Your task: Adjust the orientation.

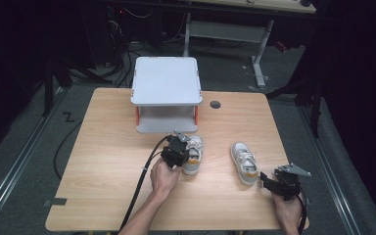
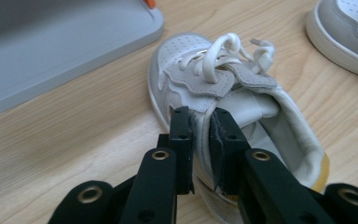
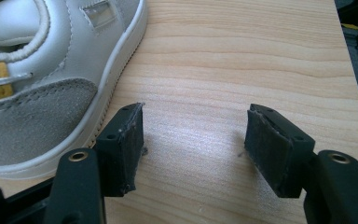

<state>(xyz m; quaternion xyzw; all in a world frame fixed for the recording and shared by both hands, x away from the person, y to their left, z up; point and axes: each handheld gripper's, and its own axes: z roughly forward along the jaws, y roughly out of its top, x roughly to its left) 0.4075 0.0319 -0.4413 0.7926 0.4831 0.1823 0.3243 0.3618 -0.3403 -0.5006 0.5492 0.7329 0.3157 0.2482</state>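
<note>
Near the shelf's front edge, left gripper (image 2: pixel 200 140) jaws clench a shoe (image 2: pixel 242 107) collar; right gripper (image 3: pixel 193 144) jaws released.

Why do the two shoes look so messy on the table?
The two sneakers aren't lined up as a pair. The left sneaker sits near the grey shelf, its side wall pinched between the left gripper jaws. The right sneaker lies apart from it, tilted a little. The right gripper is open beside that sneaker's heel.
</note>
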